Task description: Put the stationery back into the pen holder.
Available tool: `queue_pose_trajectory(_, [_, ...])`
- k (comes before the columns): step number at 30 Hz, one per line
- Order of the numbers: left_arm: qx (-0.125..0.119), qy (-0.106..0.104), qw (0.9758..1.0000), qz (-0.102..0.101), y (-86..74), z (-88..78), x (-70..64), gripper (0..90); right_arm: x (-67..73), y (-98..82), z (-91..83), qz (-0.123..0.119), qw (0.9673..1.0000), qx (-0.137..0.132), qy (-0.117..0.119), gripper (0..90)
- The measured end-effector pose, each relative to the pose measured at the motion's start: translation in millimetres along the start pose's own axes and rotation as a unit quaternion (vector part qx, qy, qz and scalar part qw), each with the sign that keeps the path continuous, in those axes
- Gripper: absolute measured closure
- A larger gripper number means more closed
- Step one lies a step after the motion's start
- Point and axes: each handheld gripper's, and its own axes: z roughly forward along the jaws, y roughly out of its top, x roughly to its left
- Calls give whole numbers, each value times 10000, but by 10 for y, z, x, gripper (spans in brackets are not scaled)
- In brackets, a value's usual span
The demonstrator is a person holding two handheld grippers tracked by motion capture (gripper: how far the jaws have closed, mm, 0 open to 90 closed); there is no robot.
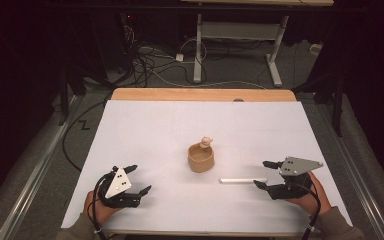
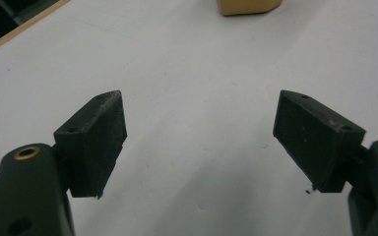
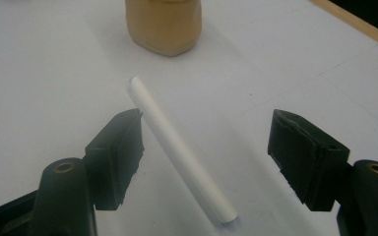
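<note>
My left gripper [image 1: 139,179] sat with jaws apart over the white-covered table [image 1: 145,125]. At centre stood a squat tan cup [image 1: 200,157], something small and pale poking above its rim. A slim white stick [image 1: 243,180] lay flat between my right gripper's [image 1: 263,174] spread jaws.

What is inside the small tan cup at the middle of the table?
A pale, rounded object sticks up above the far rim of the small tan cup. The cup's wall hides its lower part and whatever else lies inside.
</note>
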Motion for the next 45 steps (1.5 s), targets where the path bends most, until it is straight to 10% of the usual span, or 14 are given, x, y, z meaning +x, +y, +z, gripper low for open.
queue_pose_trajectory(5, [46, -78, 9999, -72, -13, 6, 2, 196, -3, 169, 91, -318, 9984, 413, 196, 307])
queue_pose_trajectory(15, [62, -151, 9999, -14, 7, 37, -3, 196, 114, 541, 521, -1067, 9821, 1354, 754, 365])
queue_pose_trajectory(20, [44, -149, 9999, -29, 5, 23, -4, 197, 188, 634, 756, -1294, 9697, 1806, 1012, 392])
queue_pose_trajectory(26, [93, -200, 9998, -1, 3, 40, -12, 196, 247, 709, 1022, -1663, 9447, 2516, 1291, 497])
queue_pose_trajectory(32, [141, -252, 9996, 79, 18, 47, -46, 197, 266, 800, 1156, -1818, 9281, 2948, 1365, 621])
queue_pose_trajectory(45, [255, -296, 9991, 136, 9, 85, -59, 197, 314, 862, 1215, -2141, 9107, 3220, 1452, 787])
